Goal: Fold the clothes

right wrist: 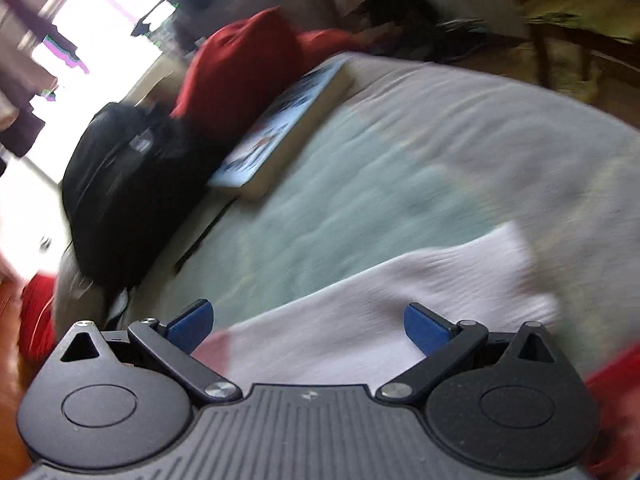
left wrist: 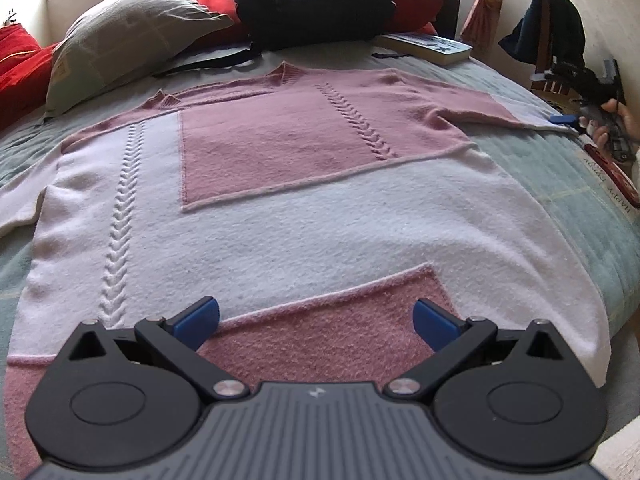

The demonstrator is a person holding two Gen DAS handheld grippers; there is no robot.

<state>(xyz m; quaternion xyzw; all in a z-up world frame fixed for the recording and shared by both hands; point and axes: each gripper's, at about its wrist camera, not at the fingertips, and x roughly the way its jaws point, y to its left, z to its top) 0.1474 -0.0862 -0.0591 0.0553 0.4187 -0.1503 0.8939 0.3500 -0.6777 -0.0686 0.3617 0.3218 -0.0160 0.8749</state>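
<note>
On the bed [left wrist: 520,184] a pink-and-white sweater [left wrist: 280,208] lies spread flat; left tool [left wrist: 316,322] gapes wide over its hem, right tool [right wrist: 308,326] wide, empty, above a sleeve [right wrist: 400,300]

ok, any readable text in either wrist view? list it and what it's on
"HAPPY", upside down, then a second word too unclear to read: on the bed cover's right edge.
Book cover: printing too small to read; blurred in the right wrist view.
Small emblem on the left gripper body: a mark, no letters.
</note>
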